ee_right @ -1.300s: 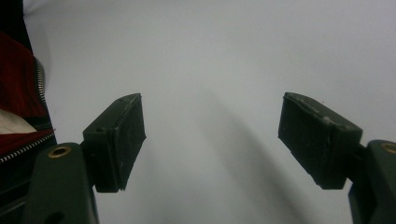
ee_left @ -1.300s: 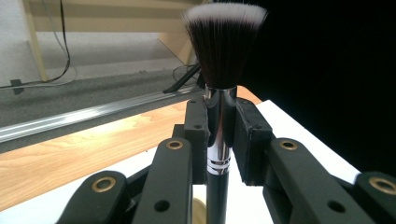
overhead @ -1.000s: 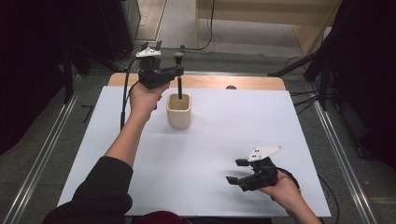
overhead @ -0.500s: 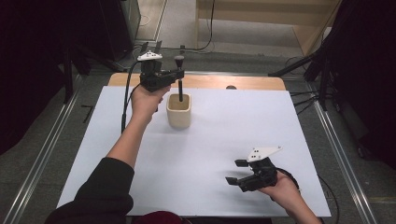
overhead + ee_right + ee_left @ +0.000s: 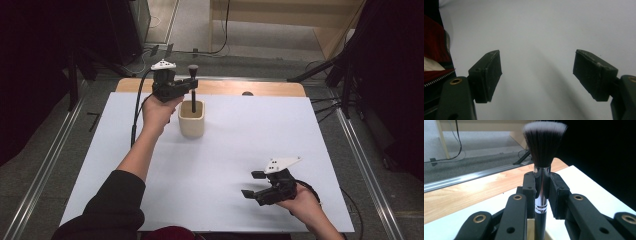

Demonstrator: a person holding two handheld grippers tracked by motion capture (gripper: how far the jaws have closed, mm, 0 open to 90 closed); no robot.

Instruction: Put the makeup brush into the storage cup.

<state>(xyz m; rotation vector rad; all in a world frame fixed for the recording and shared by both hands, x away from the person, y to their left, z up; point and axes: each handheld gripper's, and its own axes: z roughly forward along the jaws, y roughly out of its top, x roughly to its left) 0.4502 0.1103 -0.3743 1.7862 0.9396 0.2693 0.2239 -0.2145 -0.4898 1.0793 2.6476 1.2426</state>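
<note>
Pinching the makeup brush [image 5: 541,185] upright above the cup [image 5: 192,119], left gripper [image 5: 187,86] (right gripper [image 5: 252,184] spread).

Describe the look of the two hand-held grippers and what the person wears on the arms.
Both are black, with linked arms, brass-coloured pivots and block pads. The left hand-held gripper and right hand-held gripper each carry a pale three-cornered plate and trail a black cable. The left arm has a black sleeve.

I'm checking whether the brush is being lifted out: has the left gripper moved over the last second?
Yes, slightly. The left gripper, shut on the makeup brush, has drifted up and away from the cup, toward the table's wooden far edge.
</note>
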